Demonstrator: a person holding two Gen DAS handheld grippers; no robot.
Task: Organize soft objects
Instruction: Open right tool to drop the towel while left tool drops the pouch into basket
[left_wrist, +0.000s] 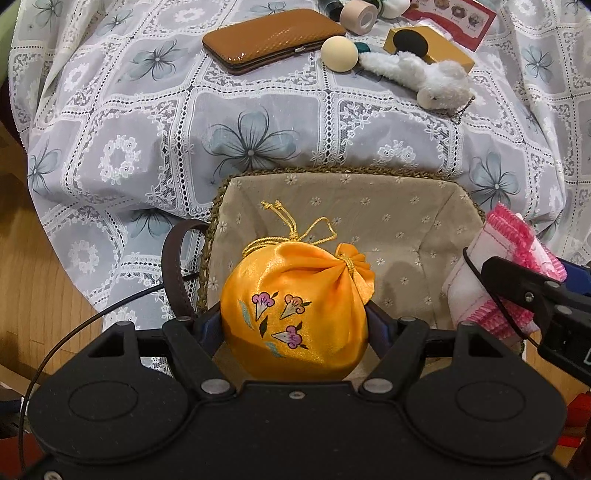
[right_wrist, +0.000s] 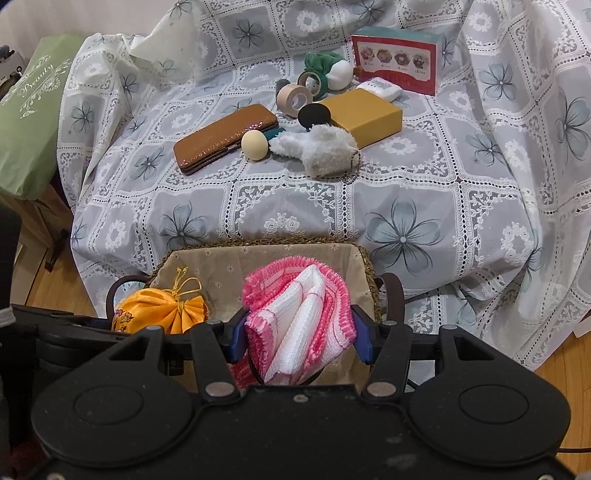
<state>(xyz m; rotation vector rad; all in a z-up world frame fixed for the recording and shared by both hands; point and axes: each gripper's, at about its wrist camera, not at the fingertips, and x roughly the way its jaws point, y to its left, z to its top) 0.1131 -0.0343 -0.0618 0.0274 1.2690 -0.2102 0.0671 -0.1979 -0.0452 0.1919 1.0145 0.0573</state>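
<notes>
From my left wrist camera, my left claw (left_wrist: 294, 325) is clamped on the orange satin pouch (left_wrist: 295, 310), round and glossy, embroidered with pink fan flowers and drawn closed by a gold cord; it hangs over the lined basket (left_wrist: 406, 221), whose beige cloth carries small daisies and whose rim is braided straw; to the claw's right the pink-and-white cloth (left_wrist: 506, 258) sits in the other claw; far ahead on the lace tablecloth (left_wrist: 147, 129) lie a brown textured case (left_wrist: 269, 35), a cream ball (left_wrist: 339, 54) and a fluffy white plush (left_wrist: 417, 75); I can read no writing here.

From my right wrist camera, my right claw (right_wrist: 298, 334) is closed on the folded waffle-weave cloth (right_wrist: 299, 317) with frilly pink edges, above the basket (right_wrist: 347, 254); the pouch (right_wrist: 162, 312) is just left of the claw; far left, a green bag (right_wrist: 33, 122) reads "Beauty"; ahead stands a red box (right_wrist: 397, 62) with pictures, its text too small to read, near a mustard box (right_wrist: 365, 114) and tape roll (right_wrist: 294, 96).
</notes>
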